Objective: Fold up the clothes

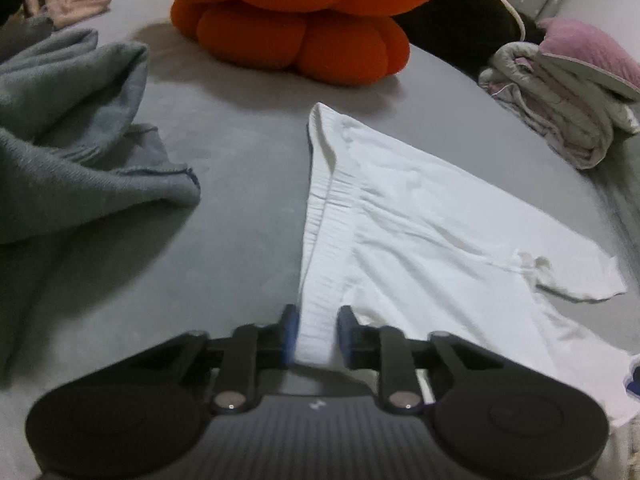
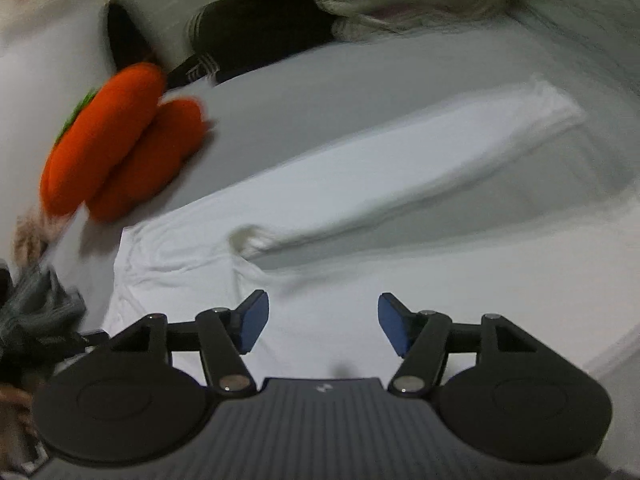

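Your left tool [image 1: 317, 330] sat low over the grey bed sheet [image 1: 240, 208], its blue pads [image 1: 291, 326] slightly parted on either side of the ribbed waistband of the white cotton trousers [image 1: 420, 216]; the band ran between them, yet whether they pressed on it you could not tell from this view. The trousers lay spread flat on the bed, one leg stretching away to the right. Your right tool [image 2: 323, 322] hovered released above the same white garment [image 2: 360, 184], jaws wide with nothing between them, though that view was blurred. A lumpy orange knitted cushion [image 1: 292, 16] rested beyond the trousers, and a crumpled grey-blue sweatshirt [image 1: 76, 136] lay well apart on the left.
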Demonstrator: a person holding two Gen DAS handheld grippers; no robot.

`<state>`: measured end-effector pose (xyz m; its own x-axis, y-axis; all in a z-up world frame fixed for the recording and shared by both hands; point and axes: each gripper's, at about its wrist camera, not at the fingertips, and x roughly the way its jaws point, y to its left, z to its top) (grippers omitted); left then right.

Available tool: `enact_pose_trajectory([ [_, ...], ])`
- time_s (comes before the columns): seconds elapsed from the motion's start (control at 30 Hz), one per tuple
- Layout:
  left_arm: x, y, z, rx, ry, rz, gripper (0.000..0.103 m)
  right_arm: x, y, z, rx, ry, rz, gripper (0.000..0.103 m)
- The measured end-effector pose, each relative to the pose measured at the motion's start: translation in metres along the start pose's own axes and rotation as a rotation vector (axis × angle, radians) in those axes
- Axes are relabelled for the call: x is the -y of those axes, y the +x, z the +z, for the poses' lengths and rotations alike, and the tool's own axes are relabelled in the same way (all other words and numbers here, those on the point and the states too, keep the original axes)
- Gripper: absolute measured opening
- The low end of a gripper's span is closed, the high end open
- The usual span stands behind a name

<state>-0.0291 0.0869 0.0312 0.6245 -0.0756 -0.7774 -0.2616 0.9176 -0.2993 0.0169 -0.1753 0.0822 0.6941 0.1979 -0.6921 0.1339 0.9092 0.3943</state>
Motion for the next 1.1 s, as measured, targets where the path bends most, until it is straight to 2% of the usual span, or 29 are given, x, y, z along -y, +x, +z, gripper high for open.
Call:
enact_pose_trajectory([
  [0.03,-0.003,-0.001,0.001,0.002,-0.016,-0.007,0.005,0.014,-0.008,-0.010,-0.003,0.080,-0.020,0.052],
  [0.07,-0.007,-0.003,0.003,-0.001,-0.040,-0.019,0.002,0.026,-0.016,-0.023,-0.003,0.151,-0.059,0.040],
  [0.1,-0.011,-0.005,0.005,0.000,-0.064,-0.022,0.002,0.038,-0.024,-0.036,0.007,0.213,-0.099,0.038],
  [0.17,-0.018,-0.011,0.008,0.018,-0.094,-0.008,0.002,0.063,-0.036,-0.052,0.037,0.321,-0.137,0.038],
  [0.23,-0.023,-0.017,0.011,0.033,-0.111,-0.013,0.002,0.086,-0.044,-0.055,0.066,0.412,-0.115,0.039],
  [0.3,-0.026,-0.019,0.014,0.042,-0.113,-0.007,0.002,0.101,-0.049,-0.050,0.104,0.449,-0.124,0.045],
  [0.33,-0.027,-0.019,0.014,0.041,-0.116,-0.004,0.002,0.106,-0.052,-0.047,0.128,0.460,-0.148,0.053],
  [0.37,-0.028,-0.019,0.014,0.037,-0.119,-0.004,0.002,0.110,-0.055,-0.045,0.152,0.471,-0.172,0.054],
  [0.53,-0.027,-0.019,0.012,0.024,-0.105,0.004,0.002,0.126,-0.048,-0.032,0.209,0.494,-0.221,0.054],
  [0.63,-0.028,-0.017,0.011,0.016,-0.099,0.014,0.002,0.127,-0.051,-0.029,0.240,0.444,-0.313,0.054],
  [0.87,-0.030,-0.014,0.012,0.010,-0.092,0.018,0.002,0.152,-0.040,-0.021,0.286,0.585,-0.292,0.054],
  [0.9,-0.031,-0.014,0.012,0.009,-0.092,0.016,0.002,0.153,-0.040,-0.019,0.291,0.589,-0.308,0.051],
  [0.97,-0.030,-0.014,0.012,0.009,-0.088,0.017,0.002,0.151,-0.041,-0.017,0.297,0.580,-0.359,0.037],
  [1.0,-0.030,-0.014,0.011,0.008,-0.086,0.017,0.002,0.150,-0.042,-0.016,0.297,0.570,-0.385,0.033],
  [1.07,-0.030,-0.013,0.011,0.006,-0.084,0.018,0.002,0.149,-0.035,-0.015,0.277,0.535,-0.439,0.014],
  [1.1,-0.030,-0.013,0.011,0.005,-0.082,0.018,0.002,0.152,-0.035,-0.015,0.284,0.558,-0.430,0.014],
])
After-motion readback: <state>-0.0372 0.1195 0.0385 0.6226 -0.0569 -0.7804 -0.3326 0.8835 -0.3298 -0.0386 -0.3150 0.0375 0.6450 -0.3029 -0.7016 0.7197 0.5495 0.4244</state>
